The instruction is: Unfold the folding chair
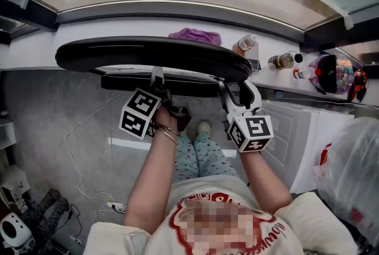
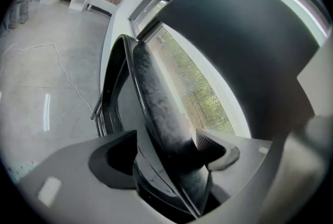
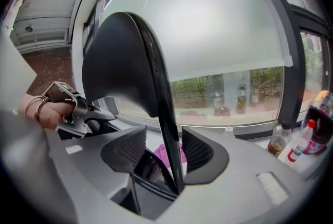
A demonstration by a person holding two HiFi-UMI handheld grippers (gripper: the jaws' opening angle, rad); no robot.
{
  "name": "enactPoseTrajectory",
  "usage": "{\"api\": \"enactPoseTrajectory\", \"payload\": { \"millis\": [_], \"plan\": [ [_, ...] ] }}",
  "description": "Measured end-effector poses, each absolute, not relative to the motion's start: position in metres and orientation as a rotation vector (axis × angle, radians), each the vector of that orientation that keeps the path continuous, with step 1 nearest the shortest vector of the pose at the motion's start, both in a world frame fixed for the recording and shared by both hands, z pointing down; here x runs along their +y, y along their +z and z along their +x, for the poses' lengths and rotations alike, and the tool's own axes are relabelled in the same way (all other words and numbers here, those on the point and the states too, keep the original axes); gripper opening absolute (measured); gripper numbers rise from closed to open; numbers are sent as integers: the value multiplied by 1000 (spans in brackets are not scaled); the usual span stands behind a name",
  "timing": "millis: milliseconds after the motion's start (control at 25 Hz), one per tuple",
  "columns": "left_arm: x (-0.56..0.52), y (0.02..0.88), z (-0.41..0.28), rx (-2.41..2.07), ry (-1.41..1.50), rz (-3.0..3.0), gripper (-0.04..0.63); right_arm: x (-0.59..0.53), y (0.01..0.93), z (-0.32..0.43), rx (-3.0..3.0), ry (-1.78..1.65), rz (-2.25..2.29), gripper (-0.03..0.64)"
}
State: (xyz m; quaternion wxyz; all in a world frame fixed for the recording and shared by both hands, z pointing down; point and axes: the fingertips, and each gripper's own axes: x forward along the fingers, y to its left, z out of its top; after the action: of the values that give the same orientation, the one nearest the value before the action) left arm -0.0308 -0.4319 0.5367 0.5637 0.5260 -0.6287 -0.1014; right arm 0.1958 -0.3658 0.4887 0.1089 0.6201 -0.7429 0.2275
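Two tools: left tool [image 1: 159,79] and right tool [image 1: 234,93] both sit up at the black folding chair [image 1: 154,54], near each other under its wide panel
left tool state: jaws apart around the chair's thick dark rim [image 2: 156,103]; one pad touches the rim, a gap shows on the other side, so no clamp
right tool state: jaws well apart, thin chair edge [image 3: 166,129] runs between them close to one pad, not gripped
folding chair place: in front of the person, panel lying across the head view, right beside the white window ledge [image 1: 89,32]
window ledge: purple cloth [image 1: 195,36] and bottles [image 1: 284,60] on it, behind the chair
floor: grey, white cable [image 1: 77,147] trailing at the left
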Motion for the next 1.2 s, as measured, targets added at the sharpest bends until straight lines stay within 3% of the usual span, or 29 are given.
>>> {"api": "enactPoseTrajectory", "payload": {
  "millis": [160,360,800,1200],
  "plan": [
    [-438,541,-26,-1443,-249,1235,345,-371,500,195,-2191,694,1810,221],
    [-440,540,-21,-1394,-307,1232,302,-377,508,203,-2159,674,1816,143],
    [-406,542,-32,-1399,-362,1223,267,-374,512,201,-2165,582,1777,132],
    [-324,567,-55,-1441,-342,1165,170,-365,526,201,-2168,593,1760,127]
  ]
}}
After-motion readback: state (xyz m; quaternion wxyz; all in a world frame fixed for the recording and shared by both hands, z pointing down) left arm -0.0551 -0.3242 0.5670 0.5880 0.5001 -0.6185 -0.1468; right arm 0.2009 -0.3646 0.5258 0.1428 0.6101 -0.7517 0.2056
